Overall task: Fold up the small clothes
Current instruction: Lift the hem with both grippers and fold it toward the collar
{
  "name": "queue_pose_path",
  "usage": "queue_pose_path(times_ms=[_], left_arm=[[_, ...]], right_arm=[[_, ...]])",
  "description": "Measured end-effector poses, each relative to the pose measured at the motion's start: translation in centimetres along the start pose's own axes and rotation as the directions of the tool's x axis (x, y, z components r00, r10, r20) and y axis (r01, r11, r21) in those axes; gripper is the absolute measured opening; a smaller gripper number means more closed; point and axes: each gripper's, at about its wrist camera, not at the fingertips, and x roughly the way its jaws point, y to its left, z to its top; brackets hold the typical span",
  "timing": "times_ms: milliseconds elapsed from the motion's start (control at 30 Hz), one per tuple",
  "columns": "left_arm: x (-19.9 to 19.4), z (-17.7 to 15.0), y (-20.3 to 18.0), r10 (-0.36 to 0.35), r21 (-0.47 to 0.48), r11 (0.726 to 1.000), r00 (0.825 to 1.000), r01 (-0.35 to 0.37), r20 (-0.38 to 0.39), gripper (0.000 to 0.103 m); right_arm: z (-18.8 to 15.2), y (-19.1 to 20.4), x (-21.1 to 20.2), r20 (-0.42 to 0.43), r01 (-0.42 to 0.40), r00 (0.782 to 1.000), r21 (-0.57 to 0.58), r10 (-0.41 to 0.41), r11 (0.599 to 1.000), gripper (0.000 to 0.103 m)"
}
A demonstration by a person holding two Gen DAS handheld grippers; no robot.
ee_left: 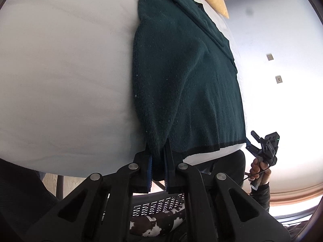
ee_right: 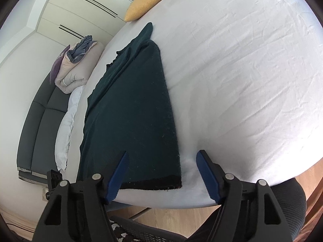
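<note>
Left gripper [ee_left: 158,172] fingers clamped on dark green sweater [ee_left: 187,84] hem on white bed [ee_left: 60,80]; right gripper [ee_right: 161,175] fingers apart.

White-sheeted bed [ee_right: 242,70], wrinkled, fills most of both views. Yellow pillow [ee_right: 147,2] at its far edge, ahead of the right hand-held gripper. Off to that gripper's far left: grey sofa [ee_right: 40,117] with a rolled pink-grey duvet [ee_right: 78,68] and a white pillow [ee_right: 66,129] on it. Cream wardrobe doors [ee_right: 80,10] behind. Wood floor [ee_right: 181,217] and a perforated basket [ee_left: 159,203] below the fingers.
</note>
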Motion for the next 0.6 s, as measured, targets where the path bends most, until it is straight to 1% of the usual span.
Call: queue_pose_path(times_ms=[33, 100, 167, 267, 300, 333, 367, 433, 467, 600], left_arm=[[-0.2, 0.0, 0.2, -0.007, -0.008, 1.0, 1.0, 0.007, 0.009, 0.007], [-0.6, -0.1, 0.4, -0.025, -0.016, 1.0, 0.999, 0.025, 0.023, 0.007], [-0.9, -0.1, 0.9, -0.035, -0.016, 0.999, 0.999, 0.036, 0.027, 0.007], [-0.8, -0.2, 0.9, -0.041, -0.018, 0.999, 0.999, 0.042, 0.027, 0.007], [-0.8, -0.2, 0.9, -0.044, -0.017, 0.999, 0.999, 0.045, 0.027, 0.007], [-0.8, -0.3, 0.8, -0.048, -0.018, 0.999, 0.998, 0.048, 0.029, 0.007], [-0.9, -0.3, 0.8, -0.053, -0.018, 0.998, 0.998, 0.054, 0.032, 0.007], [-1.0, -0.4, 0.5, -0.067, -0.017, 0.998, 0.997, 0.068, 0.041, 0.007], [-1.2, -0.4, 0.5, -0.076, -0.016, 0.997, 0.996, 0.077, 0.046, 0.007], [-1.8, -0.5, 0.1, -0.111, -0.021, 0.993, 0.991, 0.113, 0.068, 0.007]], right_arm=[[0.1, -0.1, -0.1, -0.006, 0.004, 1.0, 0.01, -0.004, 1.0, 0.064], [0.1, -0.3, -0.2, -0.022, 0.003, 1.0, 0.021, -0.003, 1.0, 0.062], [0.1, -0.3, 0.2, -0.057, 0.004, 0.998, 0.021, -0.003, 1.0, 0.061], [-0.3, 0.4, 0.6, -0.095, -0.01, 0.995, 0.0, 0.009, 1.0, 0.059], [-0.3, 0.6, 0.8, -0.1, -0.015, 0.995, -0.005, 0.014, 1.0, 0.054], [-0.4, 0.8, 1.0, -0.108, -0.019, 0.994, -0.009, 0.018, 1.0, 0.045], [-0.4, 1.0, 1.2, -0.117, -0.017, 0.993, -0.016, 0.015, 1.0, 0.038], [-0.5, 1.4, 1.6, -0.129, -0.001, 0.992, -0.039, -0.004, 0.999, 0.017], [-0.6, 1.6, 1.7, -0.128, 0.001, 0.992, -0.045, -0.007, 0.999, 0.013], [-0.7, 2.2, 0.8, -0.095, -0.017, 0.995, -0.056, 0.012, 0.998, 0.008]])
